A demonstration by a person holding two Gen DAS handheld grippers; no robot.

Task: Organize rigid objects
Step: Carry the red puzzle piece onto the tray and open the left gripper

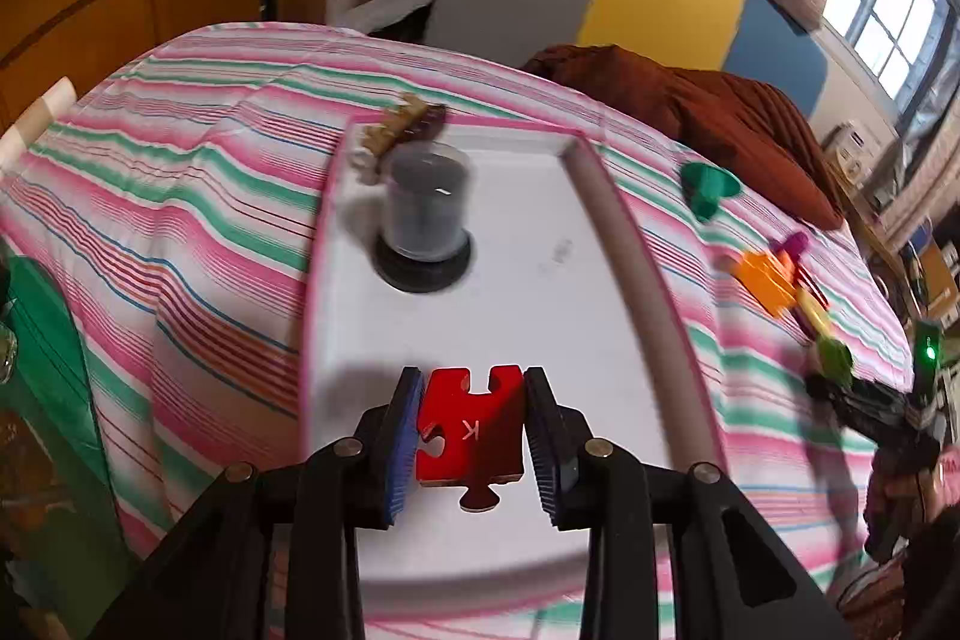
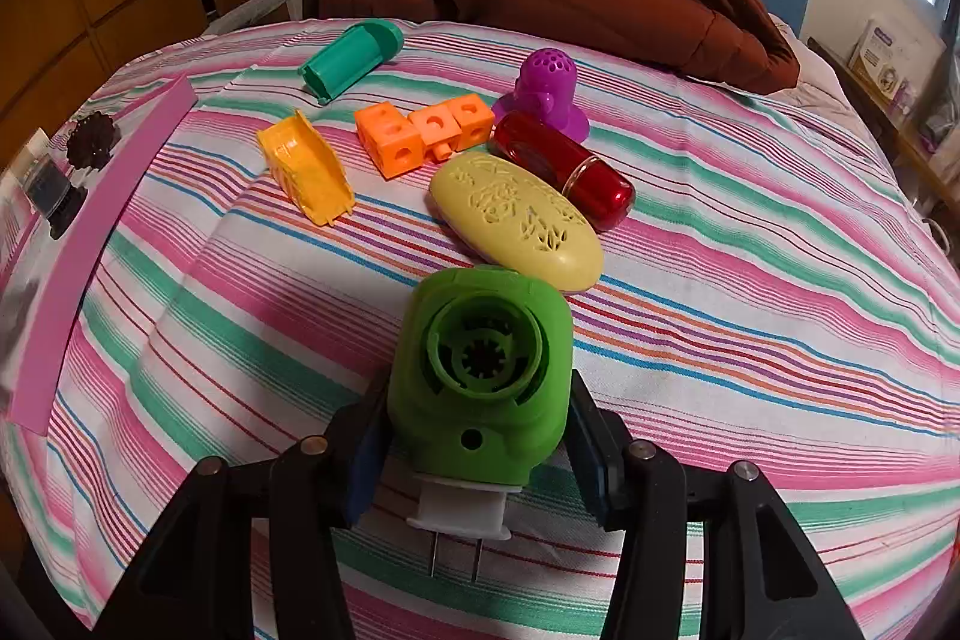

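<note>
The left gripper point(image 1: 474, 421) is clamped on a red puzzle piece point(image 1: 471, 430) over the tray point(image 1: 540, 292); the right gripper point(image 2: 477, 436) is clamped on a green plug-in point(image 2: 480, 376).

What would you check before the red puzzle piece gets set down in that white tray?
1. Left hand-held gripper has a firm hold on the red puzzle piece: ok, both pads press its sides.
2. Piece is over the white tray: ok.
3. Bare tray floor below the piece: ok.
4. Clear of the lidded jar: ok, the jar stands farther back.
5. Right hand-held gripper holds the green plug-in device: ok, clamped at both sides.
6. Gap between piece and tray floor: cannot tell, the view is blurred.
</note>
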